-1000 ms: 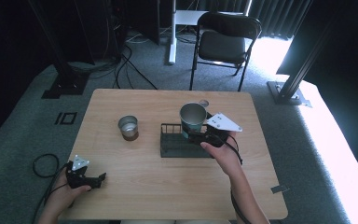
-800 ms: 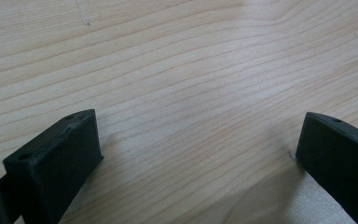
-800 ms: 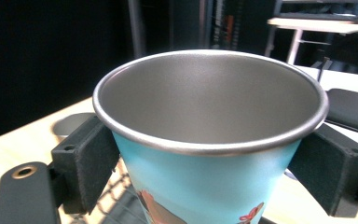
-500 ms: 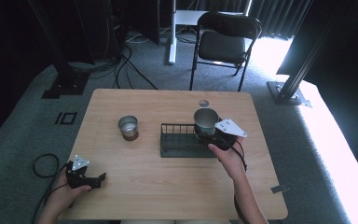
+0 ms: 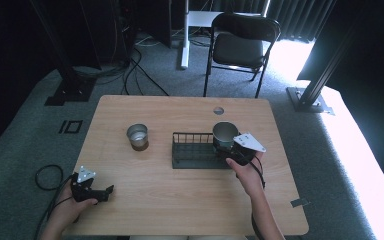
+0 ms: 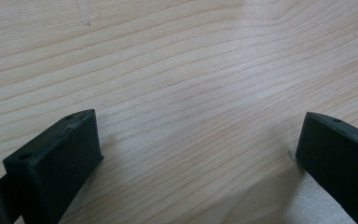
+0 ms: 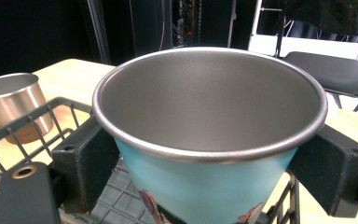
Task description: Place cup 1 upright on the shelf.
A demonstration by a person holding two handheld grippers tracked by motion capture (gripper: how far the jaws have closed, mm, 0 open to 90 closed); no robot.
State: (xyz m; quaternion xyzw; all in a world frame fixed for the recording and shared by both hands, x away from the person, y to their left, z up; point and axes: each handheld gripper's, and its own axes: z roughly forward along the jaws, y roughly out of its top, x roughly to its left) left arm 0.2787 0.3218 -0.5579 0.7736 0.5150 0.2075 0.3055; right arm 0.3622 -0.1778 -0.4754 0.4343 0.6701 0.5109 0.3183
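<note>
Two metal cups: one turquoise-sided steel cup (image 7: 209, 140), one plain silver steel cup (image 5: 138, 136); one black wire rack (image 5: 195, 150); one pale wooden table (image 5: 180, 200); one black folding chair (image 5: 242, 45); two black two-jaw grippers (image 5: 102, 192) (image 5: 223, 146).

The table (image 6: 205, 60) is showing a smooth, pale wood grain. The cup (image 7: 209, 126) is showing a matt brushed-metal interior and a glossy turquoise outer coating. The rack (image 5: 195, 150) is appearing as black wire. The second cup (image 5: 137, 136) is looking like bare metal.
</note>
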